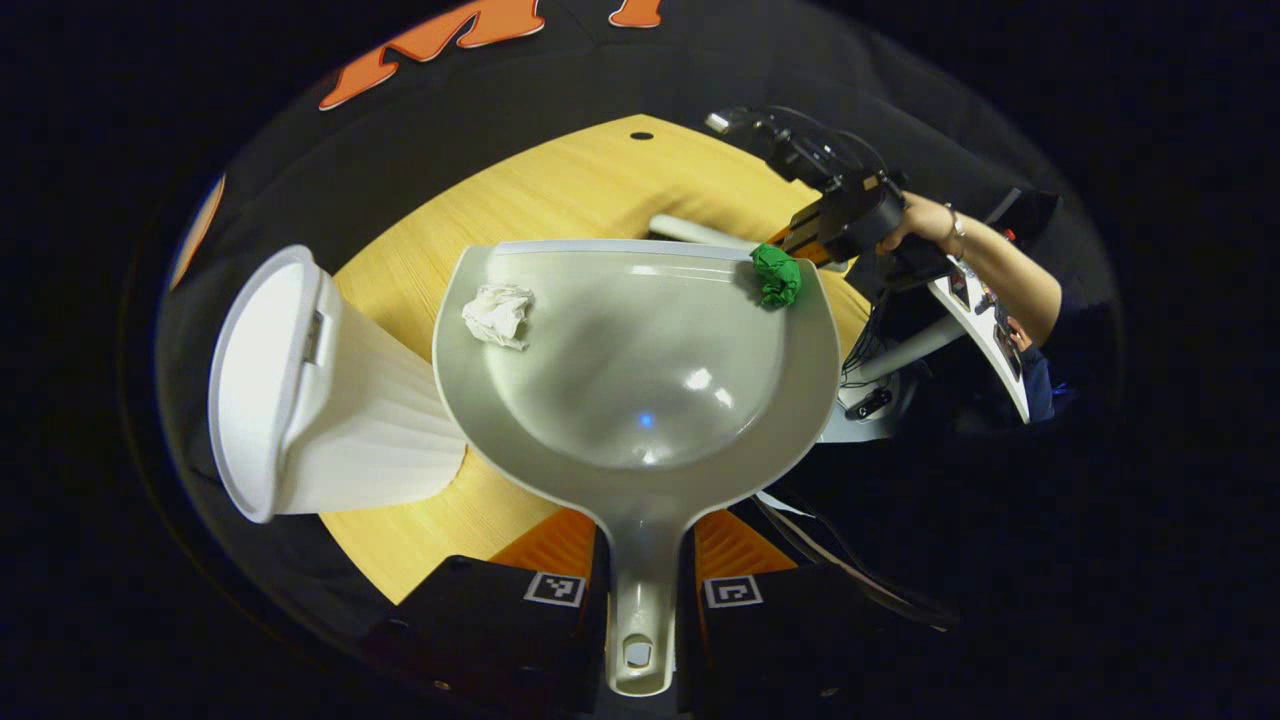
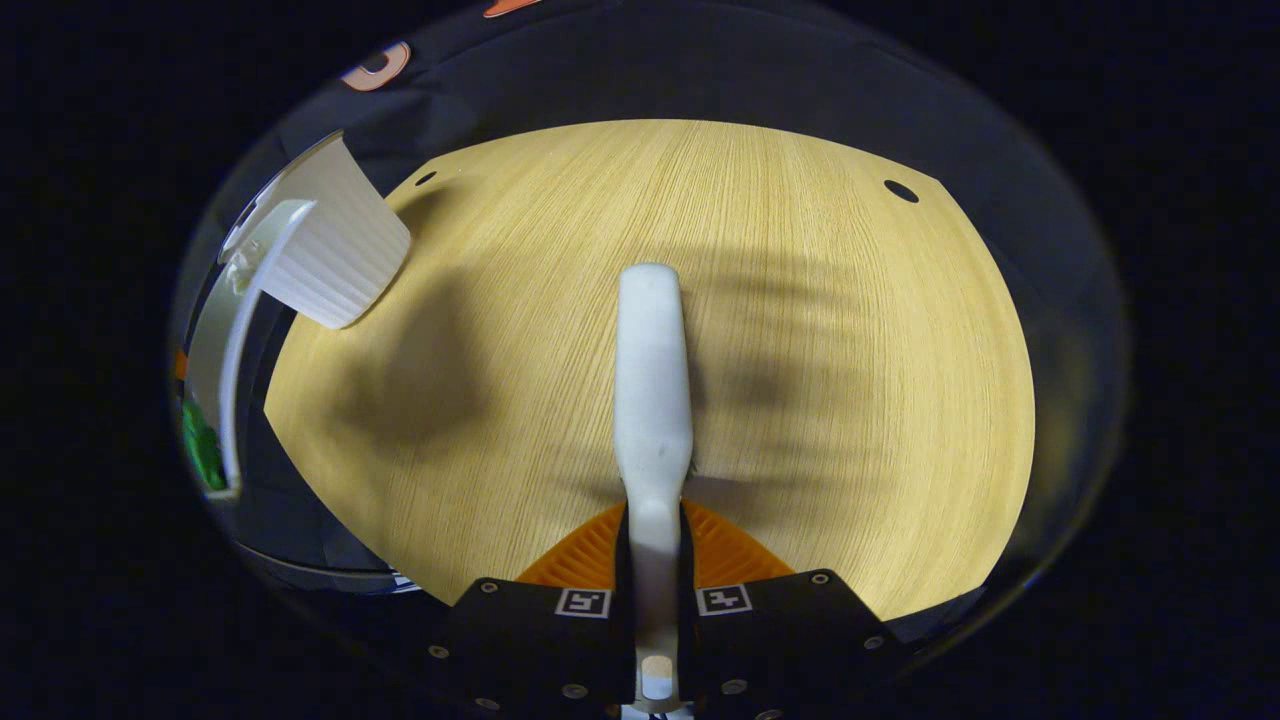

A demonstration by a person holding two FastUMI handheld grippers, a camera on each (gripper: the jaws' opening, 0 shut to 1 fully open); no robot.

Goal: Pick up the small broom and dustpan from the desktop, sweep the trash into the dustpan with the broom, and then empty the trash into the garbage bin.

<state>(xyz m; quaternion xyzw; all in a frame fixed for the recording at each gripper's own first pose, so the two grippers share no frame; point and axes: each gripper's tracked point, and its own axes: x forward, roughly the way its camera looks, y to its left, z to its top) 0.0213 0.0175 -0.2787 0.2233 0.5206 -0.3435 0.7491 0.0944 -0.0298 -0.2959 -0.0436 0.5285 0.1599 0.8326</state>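
Dustpan (image 1: 640,400): pale grey, glossy, held above the wooden desktop (image 1: 560,200) by its handle.
Trash: white paper wad (image 1: 498,315) and green wad (image 1: 777,276) inside the pan.
Broom (image 2: 653,380): white handle, bristles apparently hidden.
Garbage bin (image 1: 310,390): white, ribbed, beside the dustpan.

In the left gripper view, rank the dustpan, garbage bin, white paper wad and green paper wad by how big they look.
1. dustpan, though it sits nearest the camera
2. garbage bin
3. white paper wad and green paper wad: too alike to rank, both lying in the dustpan.
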